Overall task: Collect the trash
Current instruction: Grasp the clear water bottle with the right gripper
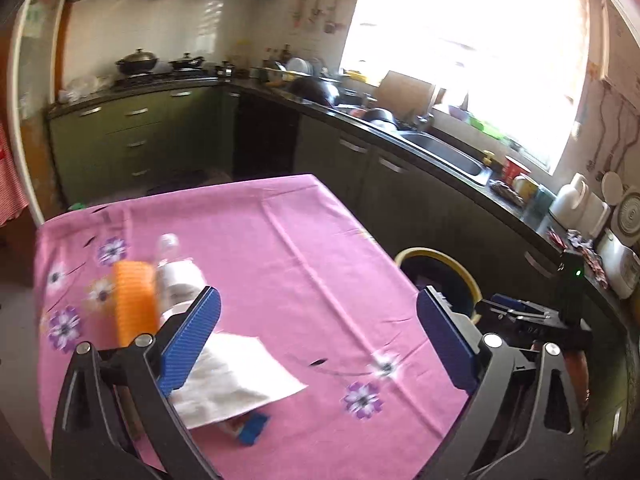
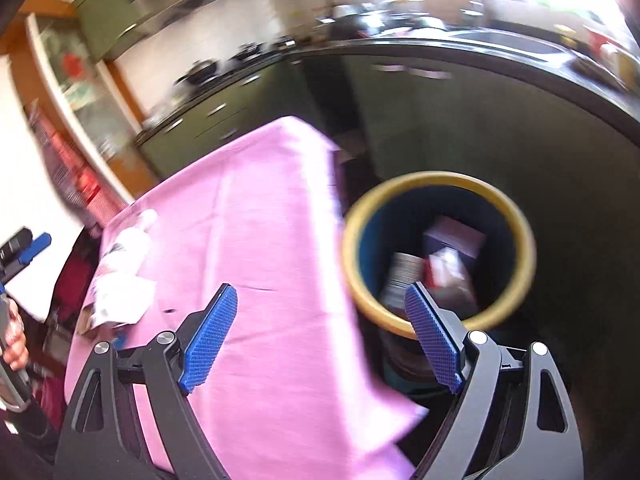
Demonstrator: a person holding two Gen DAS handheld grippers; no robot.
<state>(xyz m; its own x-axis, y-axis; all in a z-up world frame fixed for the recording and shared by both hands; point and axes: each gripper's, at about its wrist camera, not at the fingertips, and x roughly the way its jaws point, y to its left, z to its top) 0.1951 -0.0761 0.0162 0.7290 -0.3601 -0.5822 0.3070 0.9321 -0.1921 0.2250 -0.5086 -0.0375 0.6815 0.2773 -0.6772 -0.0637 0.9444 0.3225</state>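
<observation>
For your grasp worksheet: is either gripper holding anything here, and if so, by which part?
Nothing is held. The left gripper is open above the pink tablecloth; the right gripper is open, empty, near the bin.

Green cabinets (image 1: 132,128), dark countertop (image 1: 420,136), white tiled wall (image 1: 160,28), bright overexposed window (image 1: 472,52).

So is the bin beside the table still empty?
No, the right wrist view shows boxes and packaging already lying inside the yellow-rimmed bin.
</observation>
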